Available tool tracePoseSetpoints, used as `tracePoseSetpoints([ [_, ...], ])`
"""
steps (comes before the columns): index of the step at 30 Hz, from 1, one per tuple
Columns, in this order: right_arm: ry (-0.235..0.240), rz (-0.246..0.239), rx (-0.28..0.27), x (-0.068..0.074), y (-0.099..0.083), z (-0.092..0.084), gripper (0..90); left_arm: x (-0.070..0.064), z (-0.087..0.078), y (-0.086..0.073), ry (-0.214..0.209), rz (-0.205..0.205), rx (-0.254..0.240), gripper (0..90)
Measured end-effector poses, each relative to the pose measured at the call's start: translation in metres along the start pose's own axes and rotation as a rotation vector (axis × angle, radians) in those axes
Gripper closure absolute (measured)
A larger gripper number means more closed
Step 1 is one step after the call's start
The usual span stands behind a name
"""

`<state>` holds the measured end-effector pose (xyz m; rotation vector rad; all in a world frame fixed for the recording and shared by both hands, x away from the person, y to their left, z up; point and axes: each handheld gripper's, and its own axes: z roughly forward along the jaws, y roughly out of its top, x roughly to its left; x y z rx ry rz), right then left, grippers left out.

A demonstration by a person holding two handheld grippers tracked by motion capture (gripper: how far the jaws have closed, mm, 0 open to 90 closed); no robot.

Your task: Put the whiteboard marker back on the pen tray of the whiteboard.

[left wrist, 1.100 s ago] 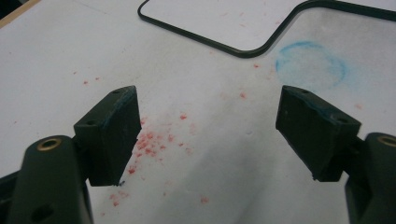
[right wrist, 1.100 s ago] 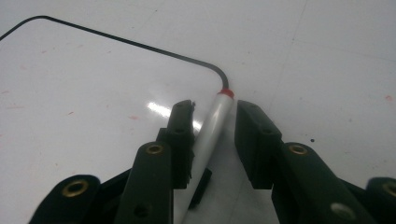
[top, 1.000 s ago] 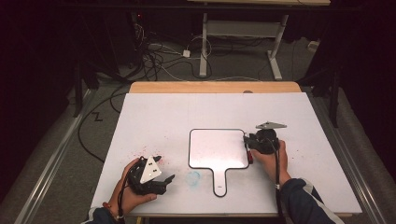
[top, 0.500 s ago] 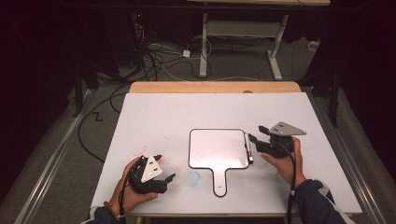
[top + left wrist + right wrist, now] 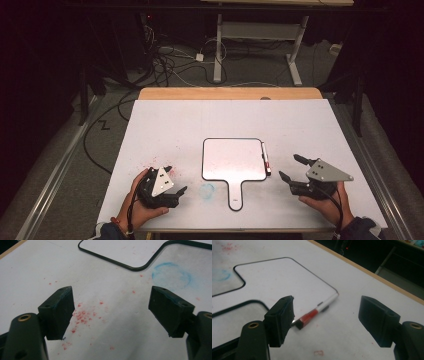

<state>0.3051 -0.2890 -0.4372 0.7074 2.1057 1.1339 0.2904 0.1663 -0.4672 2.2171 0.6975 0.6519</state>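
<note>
Right jaws: the right gripper (image 5: 295, 169) has just been opening; wide apart, nothing between them.
Pen: the white marker pen with a red band (image 5: 317, 311) lies let go on the bench, touching the board's right edge.
Board: the white paddle-shaped board with a black rim (image 5: 233, 160) lies flat mid-bench.
Left jaws: the left gripper (image 5: 173, 181) gapes empty over red specks (image 5: 82, 315).
Bench: white bench (image 5: 200, 120).

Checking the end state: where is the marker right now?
In the high view the marker lies flat along the right edge of the paddle-shaped whiteboard, left of the open right gripper.
</note>
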Motion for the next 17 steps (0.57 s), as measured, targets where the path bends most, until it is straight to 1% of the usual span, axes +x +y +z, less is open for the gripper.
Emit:
tracePoseSetpoints([
  [2,-0.002,-0.003,0.006,0.0033,-0.0019,-0.0023,24.2,-0.0004,-0.0009,-0.0001,0.0,-0.001,-0.004,20.1],
  [4,0.0,0.001,-0.003,0.0041,-0.0021,-0.0032,24.3,0.0001,-0.0009,0.0005,0.003,0.001,-0.006,20.1],
  [6,-0.007,0.019,-0.006,0.0033,-0.0013,-0.0022,24.7,0.0003,-0.0001,0.001,0.001,0.004,0.0,20.1],
  [10,0.01,0.034,-0.01,0.0011,-0.0032,-0.0017,24.5,0.001,0.0028,0.0016,-0.005,0.001,0.003,20.1],
  [12,0.0,0.041,-0.009,0.0,-0.004,-0.001,23.7,0.0018,0.0039,0.0023,-0.005,0.004,0.007,20.1],
  [17,-0.003,0.064,-0.015,-0.003,-0.0047,-0.0013,20.8,0.0031,0.0065,0.0032,-0.01,0.0,0.005,20.1],
])
